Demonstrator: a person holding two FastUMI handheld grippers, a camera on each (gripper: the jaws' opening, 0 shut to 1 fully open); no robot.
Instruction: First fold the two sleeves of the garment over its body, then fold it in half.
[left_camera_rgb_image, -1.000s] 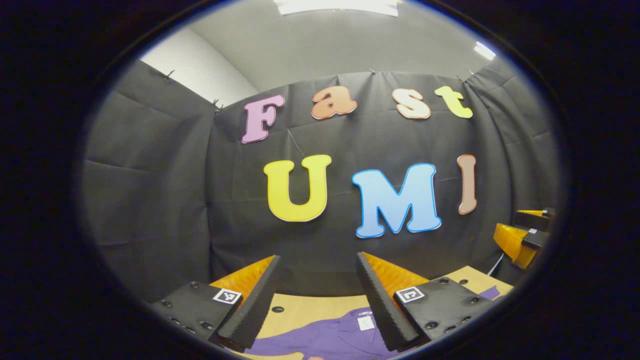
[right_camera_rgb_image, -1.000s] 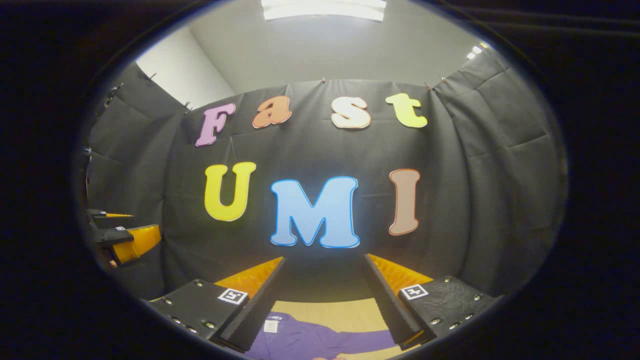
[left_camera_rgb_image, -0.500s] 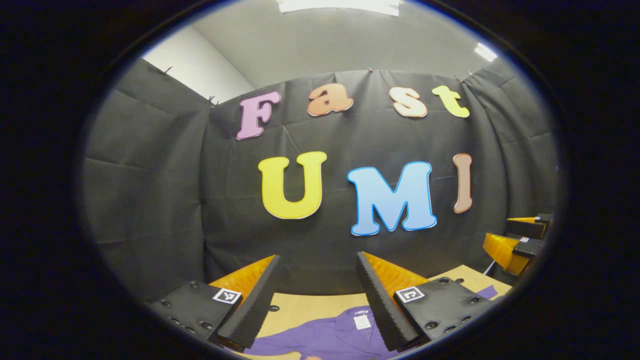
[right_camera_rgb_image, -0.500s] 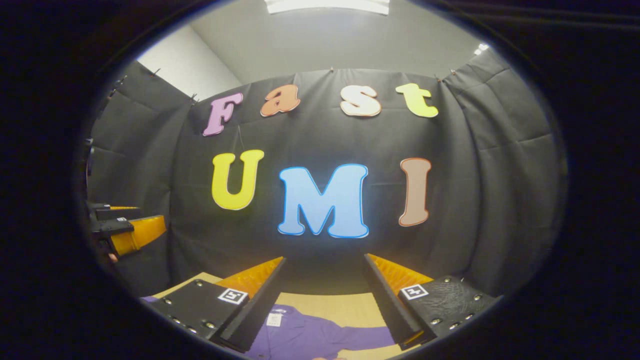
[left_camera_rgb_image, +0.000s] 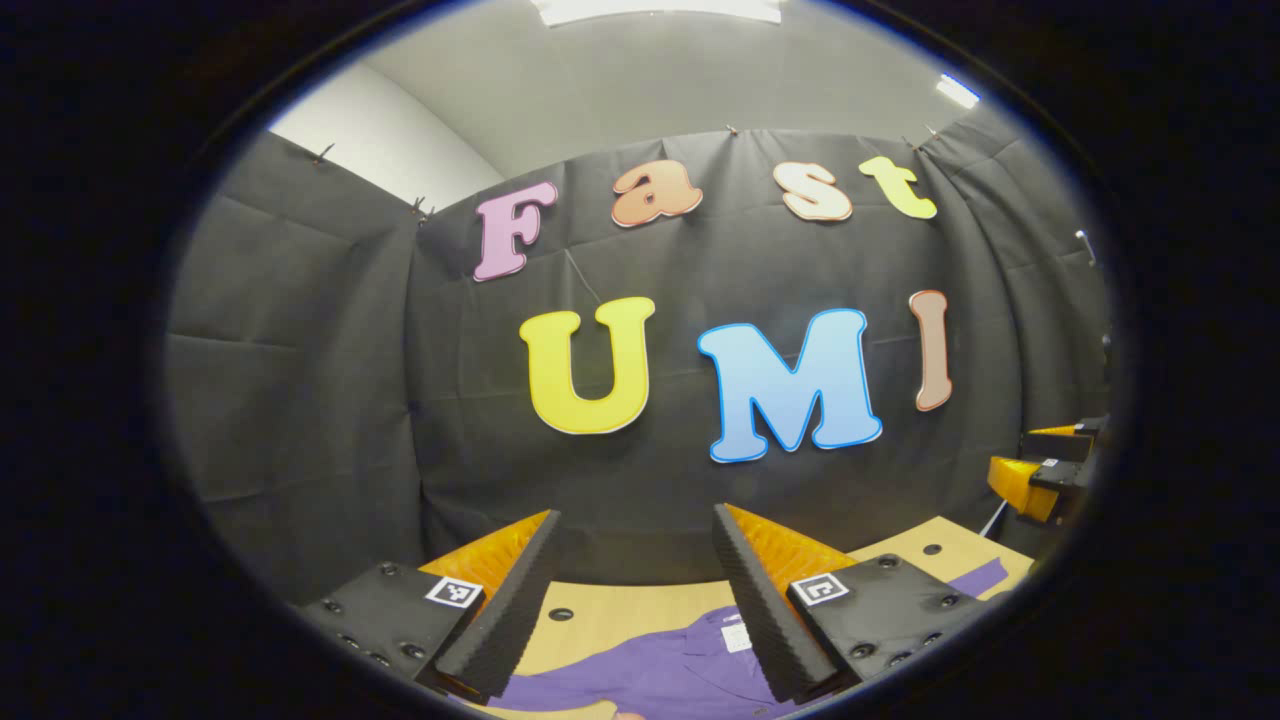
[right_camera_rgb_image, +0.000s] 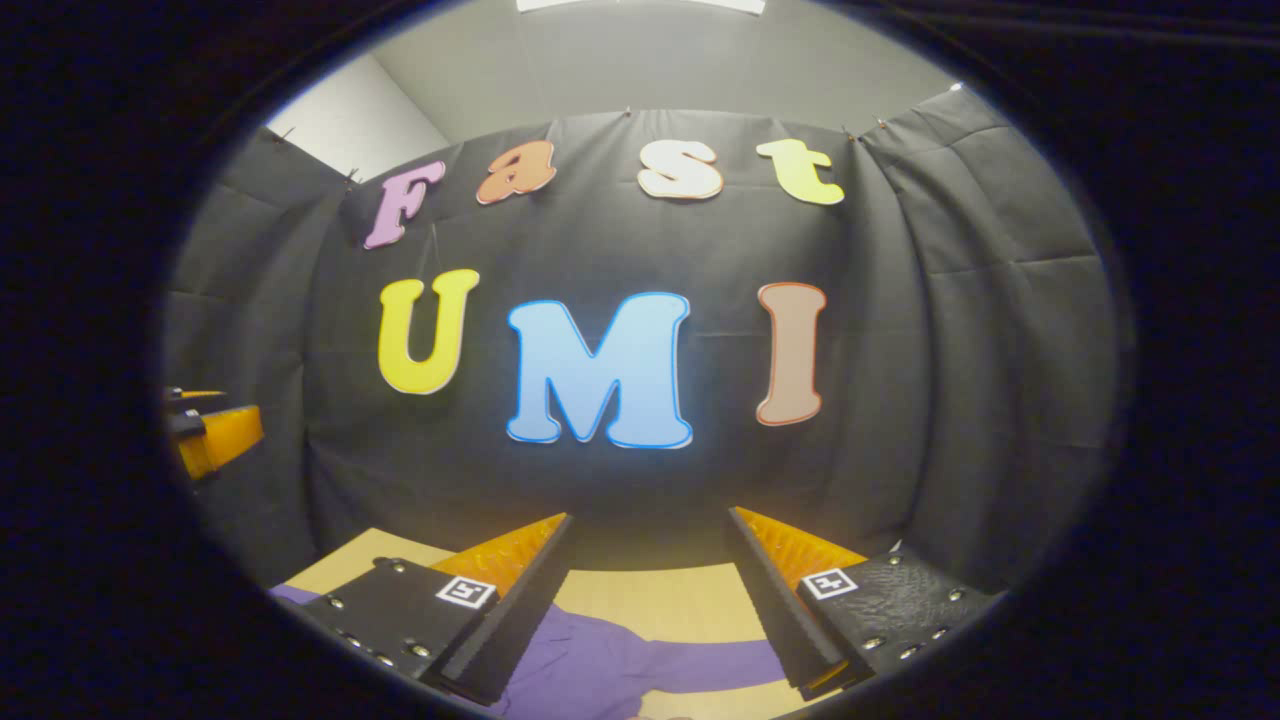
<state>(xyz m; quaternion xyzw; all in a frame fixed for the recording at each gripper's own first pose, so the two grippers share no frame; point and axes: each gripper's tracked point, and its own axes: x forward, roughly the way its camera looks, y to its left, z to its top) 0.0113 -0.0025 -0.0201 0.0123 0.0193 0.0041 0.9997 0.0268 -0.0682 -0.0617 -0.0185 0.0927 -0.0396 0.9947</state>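
A purple garment (left_camera_rgb_image: 660, 670) lies flat on the wooden table (left_camera_rgb_image: 620, 608), low in the left gripper view, with a white neck label (left_camera_rgb_image: 737, 637) showing. One sleeve end (left_camera_rgb_image: 975, 578) reaches out to the right. My left gripper (left_camera_rgb_image: 635, 540) hangs above it, open, with nothing between its fingers. In the right gripper view the garment (right_camera_rgb_image: 600, 665) stretches a sleeve (right_camera_rgb_image: 720, 653) to the right across the table (right_camera_rgb_image: 660, 595). My right gripper (right_camera_rgb_image: 648, 540) is open and empty above it. The other gripper (right_camera_rgb_image: 210, 435) shows at the left edge, and the right one (left_camera_rgb_image: 1040, 470) at the right edge of the left gripper view.
Black cloth walls close the booth behind and on both sides. The table top (left_camera_rgb_image: 925, 550) has small round holes (left_camera_rgb_image: 561, 614). Bare wood lies beyond the garment's collar toward the back wall.
Both views have tipped downward a little, so more table and garment show. In the right gripper view the neck label has slipped behind the left finger, and the other gripper sits farther out.
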